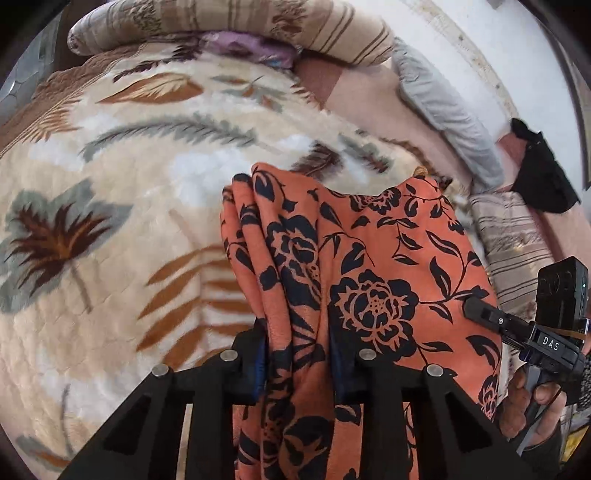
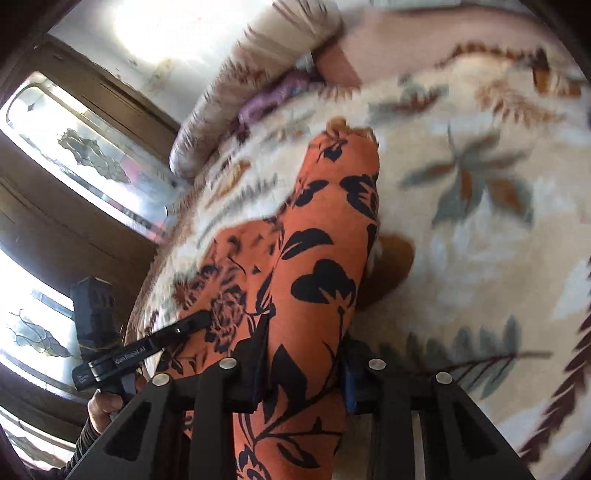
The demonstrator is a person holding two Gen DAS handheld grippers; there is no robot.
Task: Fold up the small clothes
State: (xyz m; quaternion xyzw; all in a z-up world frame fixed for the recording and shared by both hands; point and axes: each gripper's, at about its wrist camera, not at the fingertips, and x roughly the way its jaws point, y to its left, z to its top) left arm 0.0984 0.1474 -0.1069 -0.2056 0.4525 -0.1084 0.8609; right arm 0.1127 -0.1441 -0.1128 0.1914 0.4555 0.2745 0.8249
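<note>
Left gripper clamped on a bunched edge of the orange floral garment; right gripper likewise closed on a thick fold of the same cloth. Pads of both press fabric; neither empty. Cloth runs forward from each pair of jaws, draping onto the leaf-patterned blanket just beyond them. Judgement: mid-fold, carrying one edge across. Best to keep both grips level and the span taut, lay the edge down square before letting go. Striped pillow well beyond, clear of work.

Both wrist views close, angled down, sharing orange cloth
</note>
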